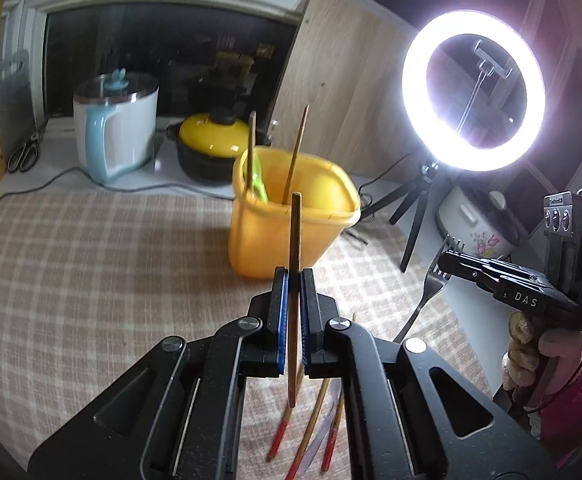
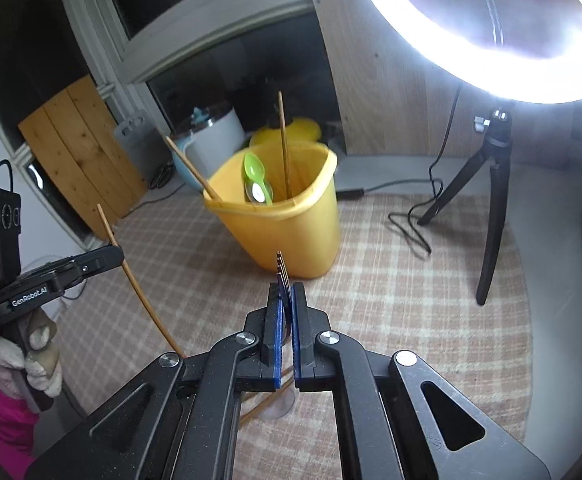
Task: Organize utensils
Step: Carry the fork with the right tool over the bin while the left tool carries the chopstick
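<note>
I hold a thin wooden chopstick (image 1: 294,280) tight in my left gripper (image 1: 293,280) and a shiny metal fork (image 1: 431,280) tight in my right gripper (image 2: 285,300), and next both must drop into the yellow plastic tub (image 1: 275,236) just ahead.

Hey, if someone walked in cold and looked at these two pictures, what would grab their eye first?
Probably the glaring ring light on its tripod at the right, then the yellow bin mid-table on the checked cloth, with chopsticks and a green spoon standing in it. Next, the grippers in front: the left gripper is shut on a chopstick, the right gripper on a fork.
</note>
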